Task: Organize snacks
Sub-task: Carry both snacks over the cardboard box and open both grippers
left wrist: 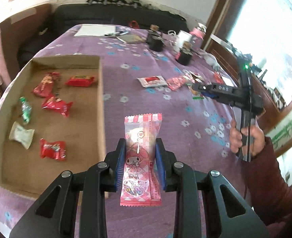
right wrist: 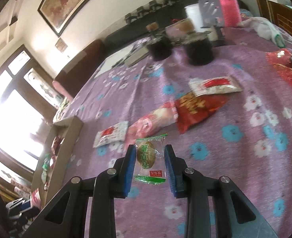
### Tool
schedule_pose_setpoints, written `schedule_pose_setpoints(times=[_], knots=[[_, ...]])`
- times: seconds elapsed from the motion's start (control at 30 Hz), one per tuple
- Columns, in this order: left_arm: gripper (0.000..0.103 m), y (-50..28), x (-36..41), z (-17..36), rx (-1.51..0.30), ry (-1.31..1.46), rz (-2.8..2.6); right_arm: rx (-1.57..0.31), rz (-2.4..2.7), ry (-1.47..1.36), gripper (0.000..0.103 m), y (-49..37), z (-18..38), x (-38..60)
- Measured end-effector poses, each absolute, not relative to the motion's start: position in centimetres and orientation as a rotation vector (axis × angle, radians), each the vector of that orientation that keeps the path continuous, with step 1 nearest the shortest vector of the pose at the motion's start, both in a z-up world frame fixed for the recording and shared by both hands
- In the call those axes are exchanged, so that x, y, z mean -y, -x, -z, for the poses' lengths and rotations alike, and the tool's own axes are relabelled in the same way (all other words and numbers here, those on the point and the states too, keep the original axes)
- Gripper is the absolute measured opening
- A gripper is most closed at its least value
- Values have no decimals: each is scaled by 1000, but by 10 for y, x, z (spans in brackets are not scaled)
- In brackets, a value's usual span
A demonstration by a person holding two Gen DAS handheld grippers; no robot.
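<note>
My left gripper (left wrist: 140,144) is shut on a pink cartoon snack pack (left wrist: 141,158) and holds it above the purple cloth, just right of the cardboard box (left wrist: 101,91). The box holds several red packs (left wrist: 56,105), a green candy (left wrist: 25,109) and a white pack (left wrist: 20,134). My right gripper (right wrist: 150,150) is around a clear green-edged pastry pack (right wrist: 148,158); small gaps show between the pads and the pack. It also shows in the left wrist view (left wrist: 197,88), over loose snacks.
Loose snacks lie on the cloth: a white-red pack (right wrist: 215,86), a red bag (right wrist: 197,109), a pink pack (right wrist: 151,123), another white-red pack (right wrist: 111,133). Dark jars (right wrist: 199,49), a pink bottle (right wrist: 228,8) and papers (left wrist: 95,29) stand at the back.
</note>
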State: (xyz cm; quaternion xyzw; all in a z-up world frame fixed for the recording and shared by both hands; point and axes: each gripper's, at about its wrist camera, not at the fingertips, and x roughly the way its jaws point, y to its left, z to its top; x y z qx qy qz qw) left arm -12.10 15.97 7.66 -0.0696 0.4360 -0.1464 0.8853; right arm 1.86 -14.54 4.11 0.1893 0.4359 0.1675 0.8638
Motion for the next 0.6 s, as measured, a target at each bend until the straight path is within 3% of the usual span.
schedule_pose_setpoints(times=[0.6], knots=[[26,136,-282,-88,-808,358,64,-924,-648,-262,31,37,-97,-6]])
